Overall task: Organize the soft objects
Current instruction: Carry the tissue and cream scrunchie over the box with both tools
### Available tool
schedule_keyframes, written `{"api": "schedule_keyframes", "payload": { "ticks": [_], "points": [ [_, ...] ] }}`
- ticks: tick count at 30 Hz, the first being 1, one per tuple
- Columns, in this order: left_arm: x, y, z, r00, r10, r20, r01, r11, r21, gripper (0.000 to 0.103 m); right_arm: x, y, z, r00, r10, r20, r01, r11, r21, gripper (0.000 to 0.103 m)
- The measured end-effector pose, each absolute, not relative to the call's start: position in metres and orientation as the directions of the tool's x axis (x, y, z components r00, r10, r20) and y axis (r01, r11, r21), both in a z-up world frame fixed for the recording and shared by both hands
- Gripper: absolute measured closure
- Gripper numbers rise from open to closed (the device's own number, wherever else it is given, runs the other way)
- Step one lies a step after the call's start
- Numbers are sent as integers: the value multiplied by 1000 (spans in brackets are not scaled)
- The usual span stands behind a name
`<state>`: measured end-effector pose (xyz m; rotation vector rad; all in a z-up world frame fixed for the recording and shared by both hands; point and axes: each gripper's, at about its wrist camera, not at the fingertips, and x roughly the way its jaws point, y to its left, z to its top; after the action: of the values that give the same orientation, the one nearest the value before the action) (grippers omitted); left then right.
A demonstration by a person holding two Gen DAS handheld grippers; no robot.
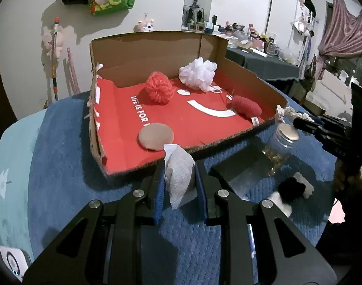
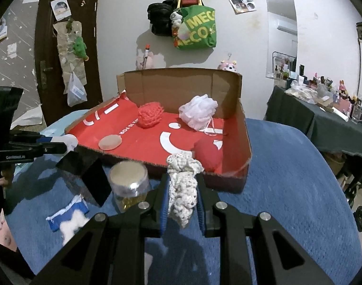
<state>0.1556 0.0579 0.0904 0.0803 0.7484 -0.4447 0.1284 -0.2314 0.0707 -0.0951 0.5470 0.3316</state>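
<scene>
White gauze wad (image 1: 179, 175) and cream crocheted piece (image 2: 183, 190) pinched upright, near red-lined box (image 1: 238, 131)

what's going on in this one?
A person with two handheld grippers is sorting soft things into the cardboard box on the blue blanket. The left gripper is shut on a white cloth, the right gripper on a cream crocheted piece, both just short of the box's near edge. Inside already: a red pompom, white mesh puff, red pouch and tan round pad.
</scene>
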Motion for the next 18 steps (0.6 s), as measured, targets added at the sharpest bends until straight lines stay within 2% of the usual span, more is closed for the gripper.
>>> {"api": "schedule_keyframes", "payload": {
  "ticks": [18],
  "points": [
    [225, 4, 108, 567, -471, -676, 549, 828, -116, 81, 194, -215, 89, 739, 405, -538, -447, 892, 58, 81]
  ]
}}
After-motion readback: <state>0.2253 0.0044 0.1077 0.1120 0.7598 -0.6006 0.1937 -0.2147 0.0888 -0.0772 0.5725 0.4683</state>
